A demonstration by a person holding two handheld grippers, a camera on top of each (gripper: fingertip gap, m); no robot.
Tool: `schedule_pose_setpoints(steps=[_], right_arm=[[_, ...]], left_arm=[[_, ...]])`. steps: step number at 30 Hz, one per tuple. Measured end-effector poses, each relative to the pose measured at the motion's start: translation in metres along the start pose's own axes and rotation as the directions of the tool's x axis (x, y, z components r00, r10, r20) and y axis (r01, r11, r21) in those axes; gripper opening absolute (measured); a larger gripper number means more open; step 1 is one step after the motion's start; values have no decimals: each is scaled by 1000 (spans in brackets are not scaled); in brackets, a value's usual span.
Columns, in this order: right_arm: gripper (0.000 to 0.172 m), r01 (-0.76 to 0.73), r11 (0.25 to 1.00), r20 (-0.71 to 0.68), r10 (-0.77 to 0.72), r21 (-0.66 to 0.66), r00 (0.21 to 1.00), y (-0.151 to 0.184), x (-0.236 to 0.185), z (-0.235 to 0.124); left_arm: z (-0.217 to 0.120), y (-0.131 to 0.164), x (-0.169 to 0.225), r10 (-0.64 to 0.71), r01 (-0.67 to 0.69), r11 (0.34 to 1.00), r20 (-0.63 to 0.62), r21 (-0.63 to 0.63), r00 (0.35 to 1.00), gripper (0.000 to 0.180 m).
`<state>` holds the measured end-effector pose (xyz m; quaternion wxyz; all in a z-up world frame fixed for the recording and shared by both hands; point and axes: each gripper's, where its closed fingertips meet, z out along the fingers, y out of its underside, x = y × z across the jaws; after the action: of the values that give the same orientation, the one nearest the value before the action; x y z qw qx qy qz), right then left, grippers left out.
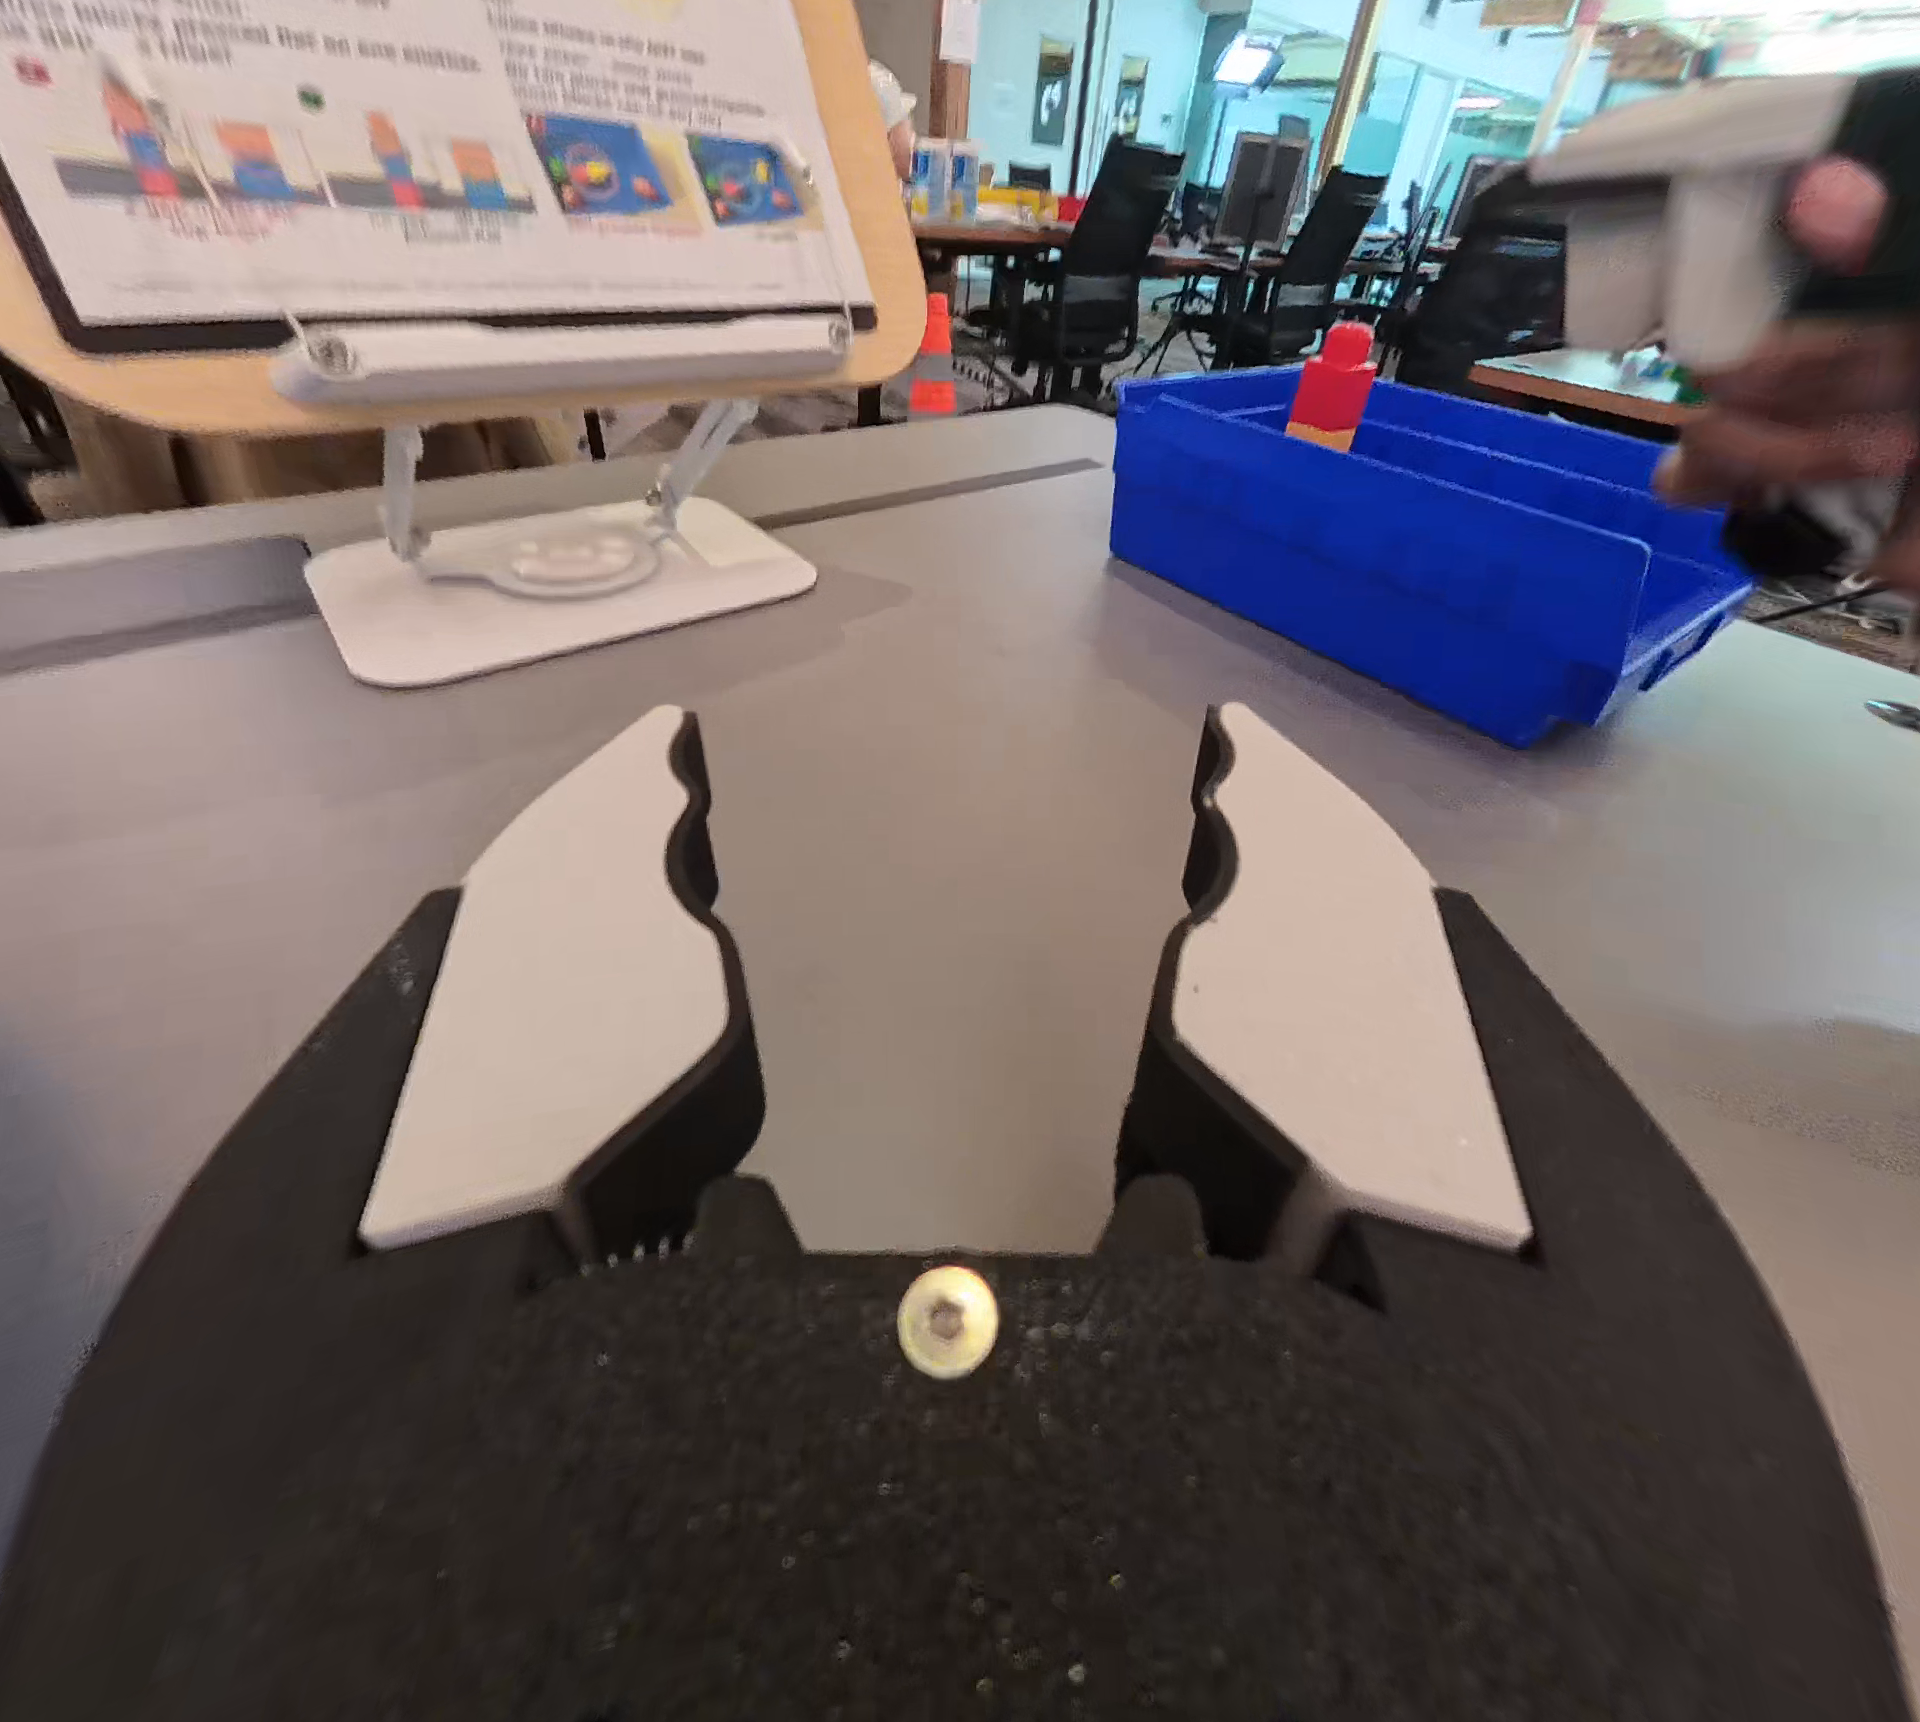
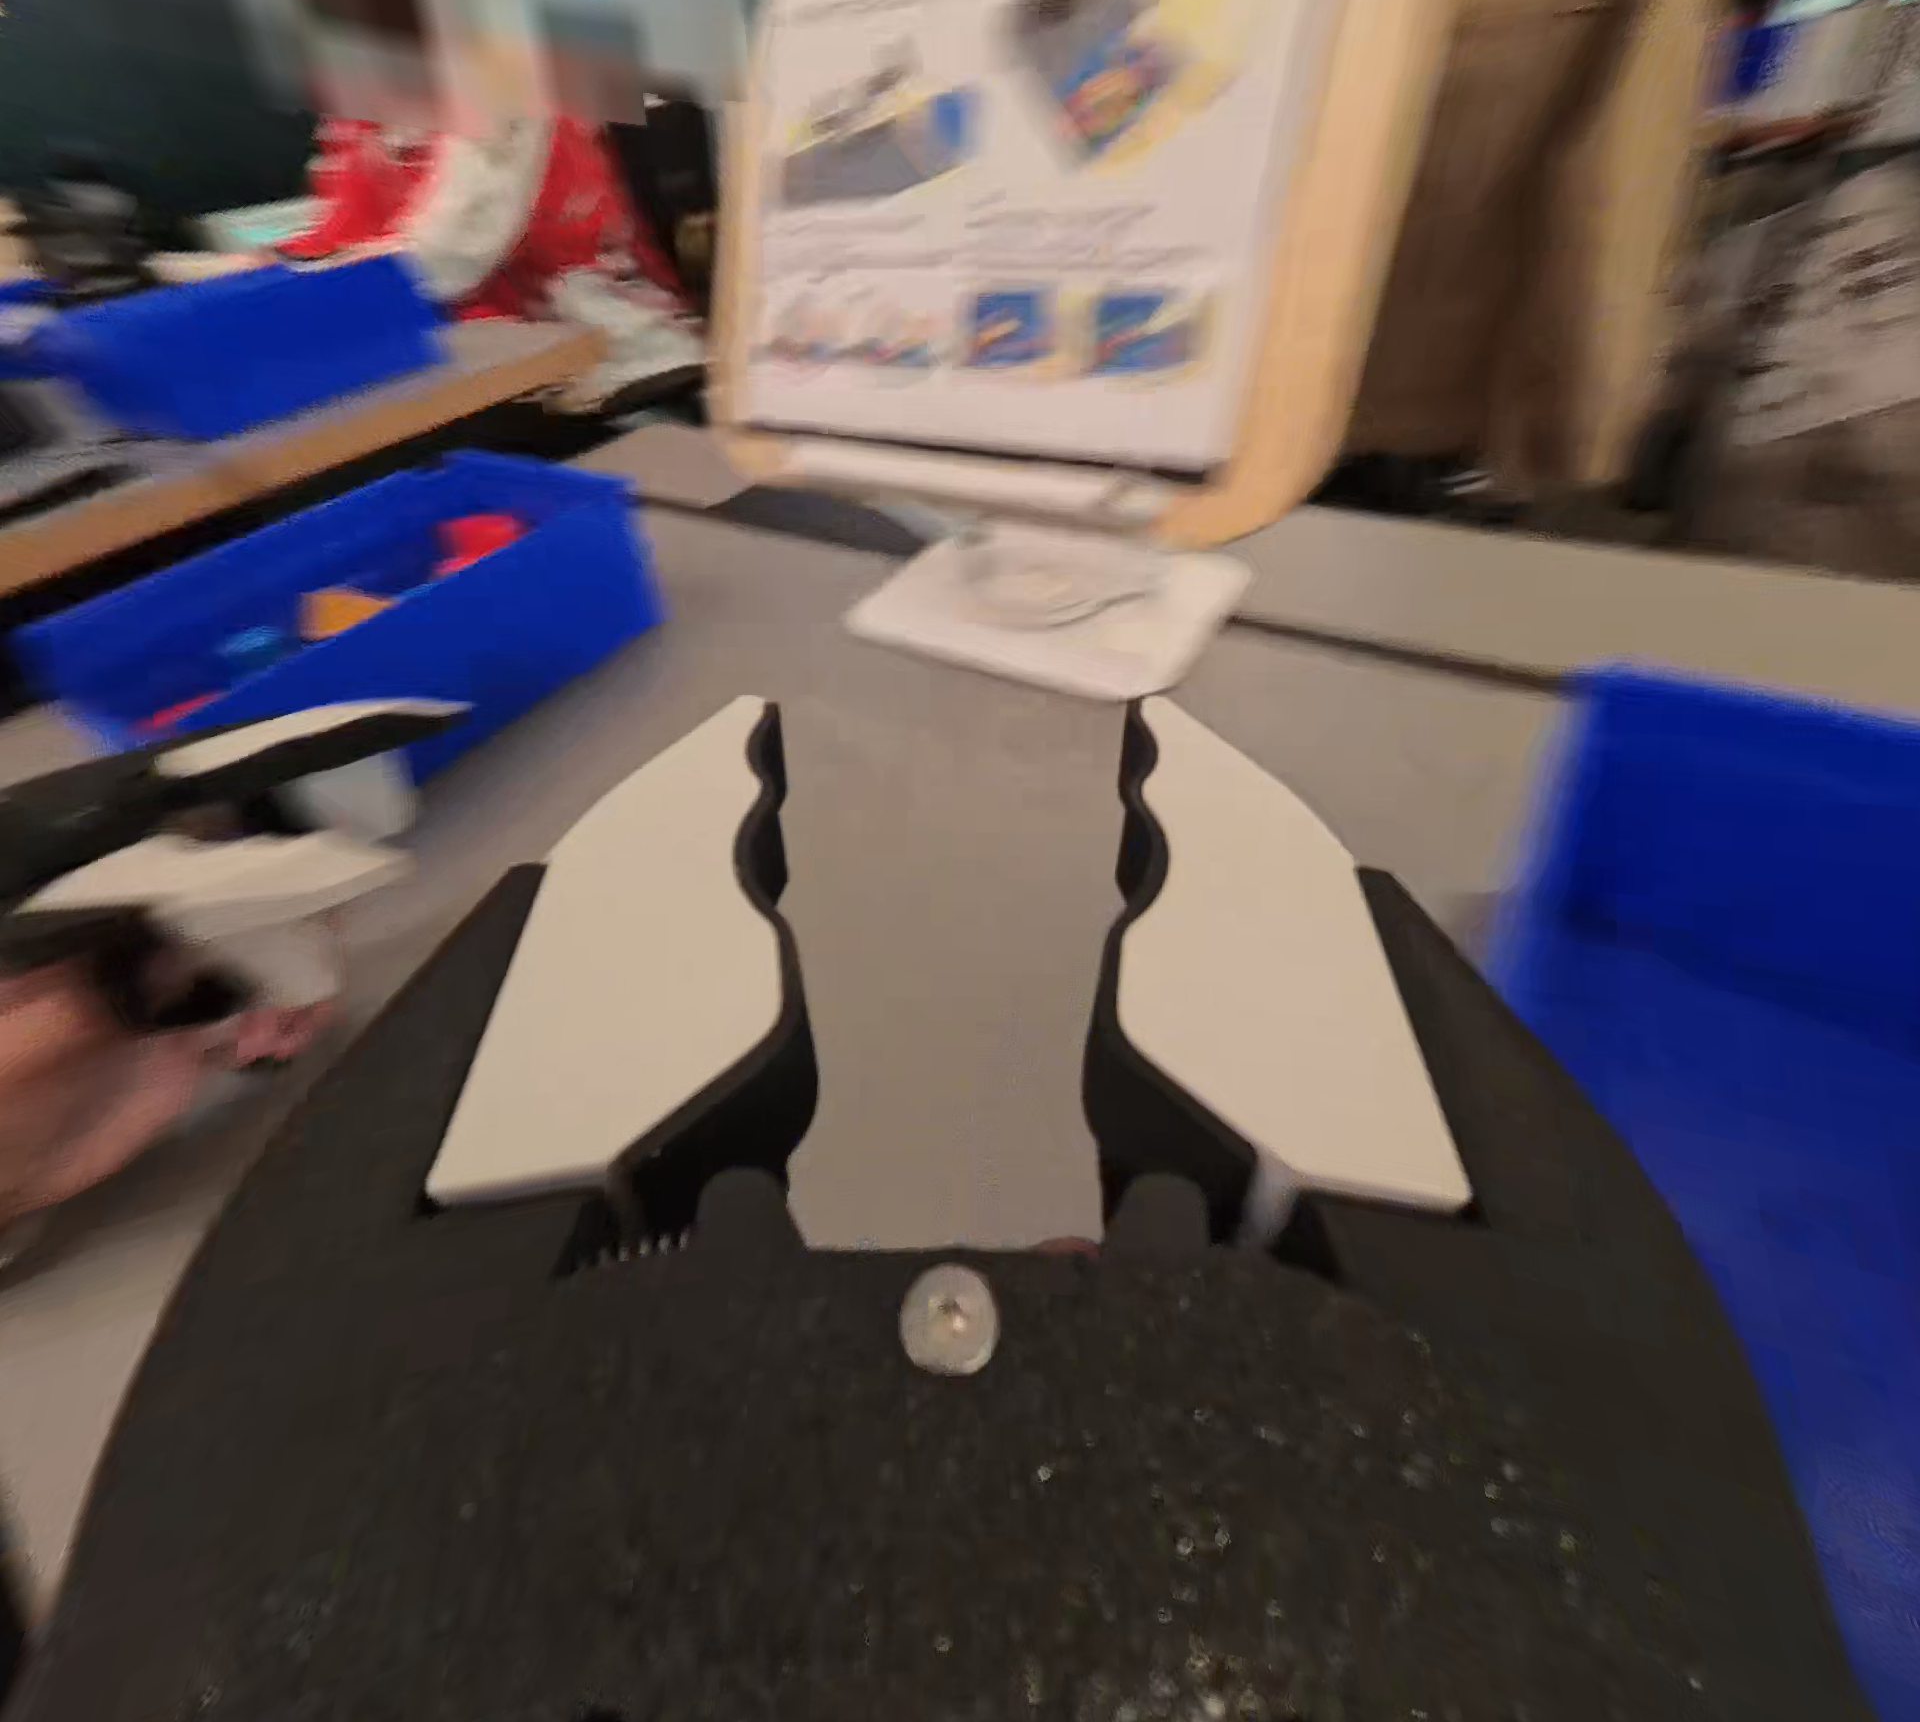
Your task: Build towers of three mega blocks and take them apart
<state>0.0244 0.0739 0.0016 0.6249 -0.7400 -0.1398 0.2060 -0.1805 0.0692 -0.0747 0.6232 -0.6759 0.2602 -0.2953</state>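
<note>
Both jaws stand apart over bare desk [image 1: 935, 841]: the left hand-held gripper [image 1: 948, 727] wide open and empty, the right hand-held gripper [image 2: 948, 722] open and empty too. A red block on an orange one [image 1: 1335, 389] stands in the blue bin [image 1: 1382, 592]. No tower stands on the desk, so building seems hardly begun, or a round just finished.

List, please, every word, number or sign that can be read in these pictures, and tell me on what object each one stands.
Instruction sheet on the wooden stand: printed lines and captions are there, too blurred to read in both views.
Paper on the far pillar: too small to read.
Blue bin, red block, both grippers: no writing visible.
</note>
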Motion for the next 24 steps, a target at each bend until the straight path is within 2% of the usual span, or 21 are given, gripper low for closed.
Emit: schedule_pose_setpoints(steps=[3, 5, 6, 8, 11, 19, 21, 24], right_arm=[[63, -43, 992, 175, 64, -122, 982, 77, -73, 33], [63, 9, 987, 211, 25, -158, 977, 105, -93, 49], [65, 75, 983, 198, -41, -170, 979, 111, -95, 55], [65, 166, 980, 161, -147, -113, 976, 109, -93, 59], [61, 188, 981, 162, -178, -47, 970, 110, -96, 58], [59, 137, 990, 181, -129, -34, 975, 111, -94, 53], [60, 130, 991, 186, -119, -45, 975, 112, -94, 54], [59, 121, 992, 191, -111, -45, 975, 112, -94, 54]], left_arm=[[-6, 11, -2, -25, 26, 999, 26, -46, 999, 89], [-11, 12, -4, -13, 16, 999, 48, -49, 999, 89], [-13, 12, -4, -8, 10, 999, 48, -45, 999, 89], [-15, 12, -3, -1, 4, 999, 50, -50, 999, 85], [-13, 19, 0, -6, 9, 996, 38, -88, 999, 83], [-12, 24, 8, -63, 62, 988, -8, -139, 998, 77], [-20, 12, 15, -81, 75, 986, -36, -151, 996, 77], [-46, -32, 0, -65, 65, 990, 8, -128, 998, 75]])
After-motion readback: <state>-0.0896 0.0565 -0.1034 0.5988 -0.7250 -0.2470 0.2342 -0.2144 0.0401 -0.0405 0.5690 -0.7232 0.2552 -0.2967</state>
